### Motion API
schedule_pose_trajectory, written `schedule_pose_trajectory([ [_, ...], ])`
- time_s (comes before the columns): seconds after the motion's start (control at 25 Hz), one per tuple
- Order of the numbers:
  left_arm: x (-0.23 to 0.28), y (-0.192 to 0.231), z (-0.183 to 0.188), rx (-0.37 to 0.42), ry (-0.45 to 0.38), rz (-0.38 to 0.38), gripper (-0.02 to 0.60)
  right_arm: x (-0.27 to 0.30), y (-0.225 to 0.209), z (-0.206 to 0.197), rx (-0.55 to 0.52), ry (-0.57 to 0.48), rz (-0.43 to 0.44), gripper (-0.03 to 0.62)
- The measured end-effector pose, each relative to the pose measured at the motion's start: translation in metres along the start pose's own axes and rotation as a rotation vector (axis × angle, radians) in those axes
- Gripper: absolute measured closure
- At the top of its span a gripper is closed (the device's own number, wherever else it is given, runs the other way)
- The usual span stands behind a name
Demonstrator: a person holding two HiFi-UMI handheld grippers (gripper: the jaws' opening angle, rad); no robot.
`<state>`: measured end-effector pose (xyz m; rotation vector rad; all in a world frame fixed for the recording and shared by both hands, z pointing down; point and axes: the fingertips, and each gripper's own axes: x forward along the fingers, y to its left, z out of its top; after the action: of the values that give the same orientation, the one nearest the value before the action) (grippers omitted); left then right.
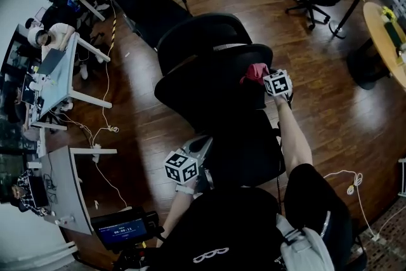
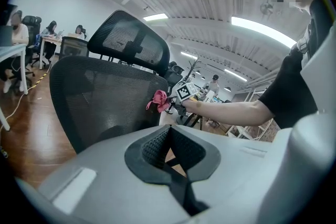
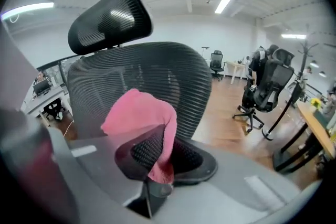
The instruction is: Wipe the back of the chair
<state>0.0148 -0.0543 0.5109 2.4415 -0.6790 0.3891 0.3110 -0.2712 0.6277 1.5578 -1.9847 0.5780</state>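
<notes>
The person wears a black top point(image 1: 222, 228) with a short sleeve point(image 1: 312, 190) and a small white loop mark point(image 1: 210, 256) on it. The left gripper point(image 2: 169, 134) and the right gripper point(image 3: 157, 147) have smooth grey shells and black bumpy fingers point(image 2: 152, 147). Each has a cube point(image 1: 182, 167) with black and white squares.

Right arm stretched forward, right gripper point(image 1: 266, 77) jaws clamped on a cloth point(image 3: 139, 115); left gripper point(image 1: 199, 150) held low, jaws together.
</notes>
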Motion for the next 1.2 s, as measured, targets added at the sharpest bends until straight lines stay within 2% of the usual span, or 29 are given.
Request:
schedule_pose_trajectory([
  [0.2,0.008,-0.008,-0.005,0.003,0.013,-0.017,0.591,-0.011,-0.044,-0.017,0.063,0.026,-0.114,0.553],
  [0.4,0.011,-0.011,-0.009,-0.002,0.016,-0.028,0.591,-0.036,-0.1,-0.049,0.213,0.072,-0.281,0.553],
  [0.6,0.009,-0.01,-0.012,-0.014,0.012,-0.033,0.591,-0.056,-0.128,-0.083,0.35,0.106,-0.403,0.553],
  [0.72,0.005,-0.008,-0.012,-0.021,0.01,-0.03,0.591,-0.045,-0.11,-0.092,0.337,0.122,-0.356,0.553],
  [0.96,-0.004,-0.003,-0.015,-0.037,0.006,-0.017,0.591,0.001,-0.023,-0.056,0.141,0.065,-0.125,0.554],
  [1.04,-0.008,0.0,-0.012,-0.042,-0.003,-0.01,0.591,0.011,-0.002,-0.042,0.099,0.061,-0.107,0.556],
  [1.2,-0.022,0.015,-0.013,-0.054,-0.017,0.003,0.591,0.021,0.028,-0.027,0.097,0.067,-0.116,0.557],
])
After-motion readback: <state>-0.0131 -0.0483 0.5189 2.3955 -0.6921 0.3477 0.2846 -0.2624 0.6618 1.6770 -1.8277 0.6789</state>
